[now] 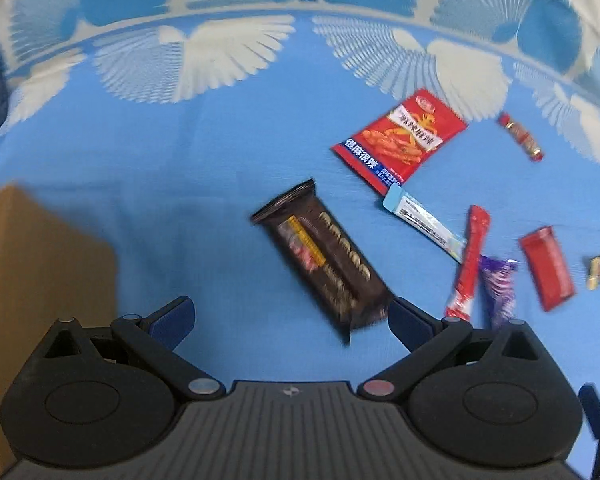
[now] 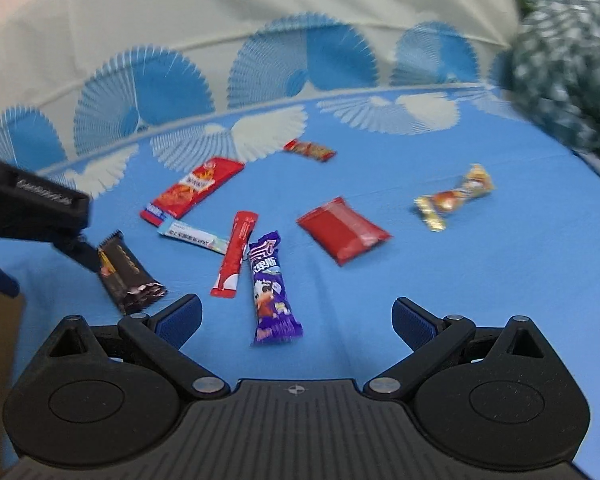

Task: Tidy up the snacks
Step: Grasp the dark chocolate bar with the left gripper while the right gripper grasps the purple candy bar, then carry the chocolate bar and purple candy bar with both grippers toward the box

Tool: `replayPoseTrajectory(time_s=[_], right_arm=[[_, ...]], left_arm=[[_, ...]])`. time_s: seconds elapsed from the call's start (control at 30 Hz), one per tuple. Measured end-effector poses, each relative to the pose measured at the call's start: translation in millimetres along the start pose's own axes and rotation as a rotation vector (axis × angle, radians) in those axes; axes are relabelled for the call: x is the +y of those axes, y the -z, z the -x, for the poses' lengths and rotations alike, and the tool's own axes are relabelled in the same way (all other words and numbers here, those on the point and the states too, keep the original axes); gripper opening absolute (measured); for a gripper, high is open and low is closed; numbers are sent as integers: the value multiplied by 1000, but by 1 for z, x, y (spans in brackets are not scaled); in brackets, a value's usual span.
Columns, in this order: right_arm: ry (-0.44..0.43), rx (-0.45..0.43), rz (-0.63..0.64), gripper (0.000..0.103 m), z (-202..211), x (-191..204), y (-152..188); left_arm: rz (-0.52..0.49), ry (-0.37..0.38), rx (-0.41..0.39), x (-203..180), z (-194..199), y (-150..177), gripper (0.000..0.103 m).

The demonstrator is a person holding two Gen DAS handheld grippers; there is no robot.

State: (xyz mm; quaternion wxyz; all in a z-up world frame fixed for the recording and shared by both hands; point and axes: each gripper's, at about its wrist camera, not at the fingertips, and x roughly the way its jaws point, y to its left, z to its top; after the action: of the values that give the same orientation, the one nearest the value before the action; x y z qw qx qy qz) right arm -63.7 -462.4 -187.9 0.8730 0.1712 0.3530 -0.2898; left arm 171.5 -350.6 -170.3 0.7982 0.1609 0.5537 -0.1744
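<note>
The dark chocolate bar [image 1: 324,256] lies flat on the blue bedsheet [image 1: 180,160], its long axis running diagonally from far-left to near-right, near end between the wide-spread fingers of the left tool [image 1: 290,320]. A pick-up is judged in hand; closing across the wrapper comes next, then transfer toward the cardboard box [image 1: 32,280] at left. The right tool [image 2: 296,318] is also held wide, empty, above the purple wafer packet [image 2: 270,284].

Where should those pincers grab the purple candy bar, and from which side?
Across its narrow middle, coming down from above. The purple candy bar lies flat and lengthwise ahead of the open right gripper, so its long edges face the two fingers, with bare cloth on both sides there.
</note>
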Motion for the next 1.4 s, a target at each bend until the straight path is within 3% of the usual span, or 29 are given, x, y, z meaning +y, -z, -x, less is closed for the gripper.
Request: replayPoseTrajectory(time_s=[0.13, 0.23, 0.33, 0.47, 0.5, 0.53, 0.57, 0.6, 0.63, 0.7, 0.8, 0.93, 1.13, 1.4], right_arm=[[8, 23, 32, 101, -42, 2, 1], [22, 49, 47, 103, -65, 3, 7], [33, -10, 94, 103, -66, 9, 12], [38, -19, 102, 102, -68, 9, 11], [29, -20, 115, 95, -66, 11, 11], [18, -36, 136, 73, -61, 13, 11], [4, -41, 158, 58, -56, 15, 13], [-11, -36, 176, 36, -54, 19, 13], [-16, -27, 184, 24, -52, 21, 13], [-11, -9, 180, 21, -49, 24, 13], [-13, 22, 118, 19, -37, 21, 8], [-33, -13, 21, 19, 8, 17, 2], [-92, -96, -20, 19, 93, 35, 1], [-159, -174, 7, 19, 209, 74, 20]], left_arm=[[-4, 7, 46, -7, -40, -13, 103], [38, 59, 81, -1, -64, -19, 103], [8, 27, 31, -2, -65, -15, 103], [2, 30, 18, -2, -64, -13, 103], [7, 32, 18, -1, -61, -12, 99], [8, 38, 9, -1, -58, -11, 95], [-3, 41, -9, -1, -52, -10, 79], [-29, 52, -27, -2, -45, -8, 52], [-45, 64, -27, -3, -39, -6, 46], [-42, 103, 3, 1, -33, -3, 43], [-49, 103, -4, 7, -16, 10, 43], [-40, 148, -21, 22, 22, 34, 43], [-55, 201, -121, 51, 105, 88, 43], [-73, 206, -259, 108, 209, 168, 43]])
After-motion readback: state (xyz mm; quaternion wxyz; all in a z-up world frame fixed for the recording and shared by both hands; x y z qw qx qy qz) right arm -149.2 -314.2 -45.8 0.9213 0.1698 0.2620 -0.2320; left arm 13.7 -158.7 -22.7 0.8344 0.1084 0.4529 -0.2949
